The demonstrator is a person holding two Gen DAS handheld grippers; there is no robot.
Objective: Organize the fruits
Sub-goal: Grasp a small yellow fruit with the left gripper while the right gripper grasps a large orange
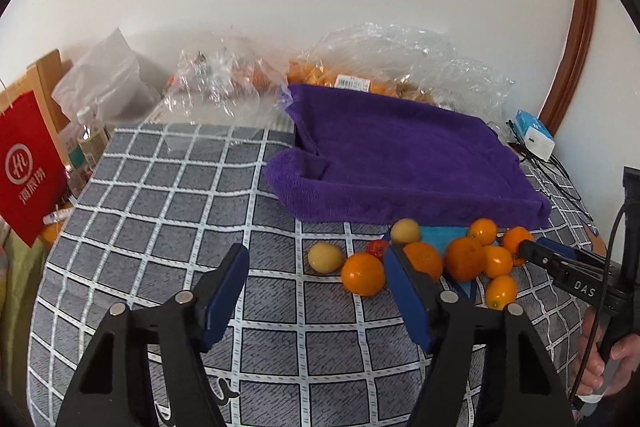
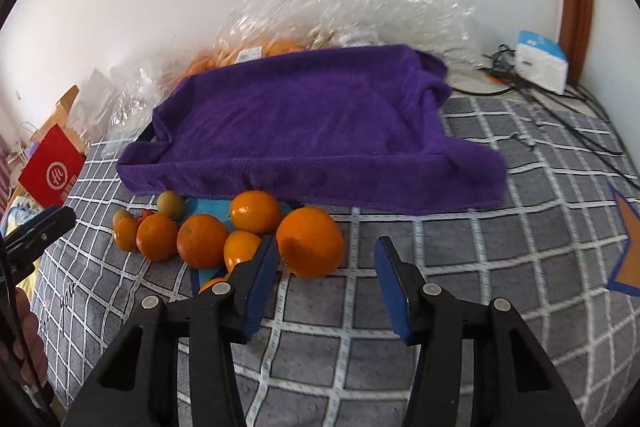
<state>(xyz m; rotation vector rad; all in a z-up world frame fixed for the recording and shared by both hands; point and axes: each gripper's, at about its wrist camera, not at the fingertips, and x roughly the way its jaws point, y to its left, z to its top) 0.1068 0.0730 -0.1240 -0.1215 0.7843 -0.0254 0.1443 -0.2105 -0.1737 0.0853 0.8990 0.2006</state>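
Observation:
Several oranges lie in a cluster on the checked cloth in front of a purple towel-covered tray (image 1: 400, 163), partly on a blue mat (image 1: 440, 237). One orange (image 1: 363, 274) sits nearest my open, empty left gripper (image 1: 316, 255), with a yellow fruit (image 1: 325, 257) and a small red fruit (image 1: 377, 248) beside it. In the right wrist view the purple tray (image 2: 312, 123) is ahead. My right gripper (image 2: 326, 247) is open and empty, with a large orange (image 2: 310, 242) just beyond its left finger. The right gripper also shows in the left wrist view (image 1: 532, 249) at the cluster's right edge.
Clear plastic bags with more fruit (image 1: 372, 79) lie behind the tray by the wall. A red bag (image 1: 28, 167) and bottles stand off the left table edge. A white-blue box (image 2: 540, 61) and black cables lie at the back right. An orange star mark (image 2: 626, 247) is on the cloth.

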